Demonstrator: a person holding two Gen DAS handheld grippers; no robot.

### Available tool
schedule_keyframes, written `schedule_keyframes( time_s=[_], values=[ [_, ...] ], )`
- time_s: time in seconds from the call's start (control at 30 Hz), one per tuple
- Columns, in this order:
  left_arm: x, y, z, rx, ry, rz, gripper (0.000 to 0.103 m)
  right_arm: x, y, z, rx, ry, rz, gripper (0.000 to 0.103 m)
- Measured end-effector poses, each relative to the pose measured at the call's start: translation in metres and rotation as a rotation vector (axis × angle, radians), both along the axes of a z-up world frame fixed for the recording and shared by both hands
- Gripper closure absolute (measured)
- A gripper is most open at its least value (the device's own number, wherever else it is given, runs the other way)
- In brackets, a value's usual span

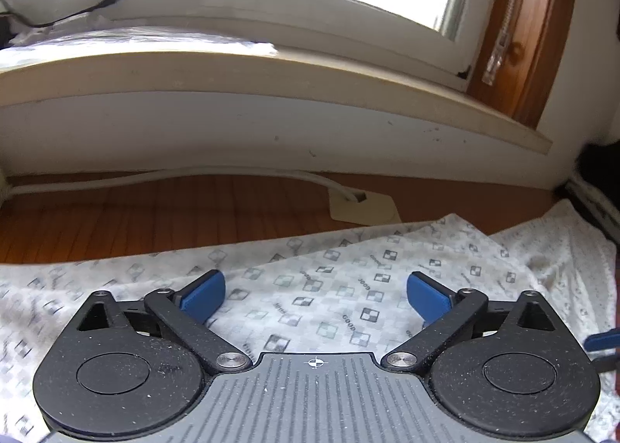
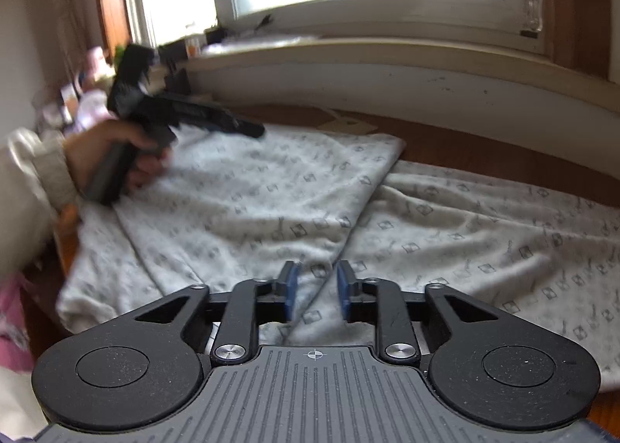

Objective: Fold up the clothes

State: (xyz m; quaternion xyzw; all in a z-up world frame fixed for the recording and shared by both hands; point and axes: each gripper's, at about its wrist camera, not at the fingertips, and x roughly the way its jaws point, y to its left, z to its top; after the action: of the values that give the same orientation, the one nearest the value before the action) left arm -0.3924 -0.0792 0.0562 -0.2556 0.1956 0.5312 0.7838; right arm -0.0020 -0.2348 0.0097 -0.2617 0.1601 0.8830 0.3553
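A white garment (image 1: pixel 348 268) printed with small grey squares lies spread on a brown wooden table (image 1: pixel 155 218). My left gripper (image 1: pixel 316 294) hovers low over it, blue pads (image 1: pixel 205 292) wide apart with nothing between them. In the right wrist view the garment (image 2: pixel 252 191) has one flap folded over, and its slanted edge (image 2: pixel 360 210) runs toward my right gripper (image 2: pixel 317 288). That gripper's pads (image 2: pixel 290 288) stand a narrow gap apart astride the edge, not pressing on it. A person's hand (image 2: pixel 116 156) holds the left gripper (image 2: pixel 248 129) at the far left of the cloth.
A wall with a window sill (image 1: pixel 271 71) borders the table's far edge. A white cable (image 1: pixel 155 179) runs along it to a beige plate (image 1: pixel 364 206). Small clutter (image 2: pixel 89 94) stands at the far left. Pink fabric (image 2: pixel 11 327) lies at the near left.
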Motion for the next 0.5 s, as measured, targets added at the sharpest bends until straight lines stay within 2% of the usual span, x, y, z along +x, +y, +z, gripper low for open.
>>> schedule_keyframes(
  time_s=[0.1,0.27,0.4,0.5],
  values=[
    [-0.018,-0.027,0.014,0.051,0.014,0.050,0.001,0.001,-0.002,-0.003,0.017,-0.001,0.006,0.077],
    [-0.093,-0.101,0.053,0.160,-0.023,0.173,0.000,0.006,0.000,-0.003,0.002,0.027,0.013,0.076],
    [-0.166,-0.153,0.062,0.132,-0.010,0.336,0.004,0.008,0.002,-0.004,-0.018,0.061,0.001,0.074],
    [-0.202,-0.173,0.050,0.066,-0.003,0.419,0.014,0.008,0.002,-0.004,-0.026,0.073,0.005,0.069]
  ],
)
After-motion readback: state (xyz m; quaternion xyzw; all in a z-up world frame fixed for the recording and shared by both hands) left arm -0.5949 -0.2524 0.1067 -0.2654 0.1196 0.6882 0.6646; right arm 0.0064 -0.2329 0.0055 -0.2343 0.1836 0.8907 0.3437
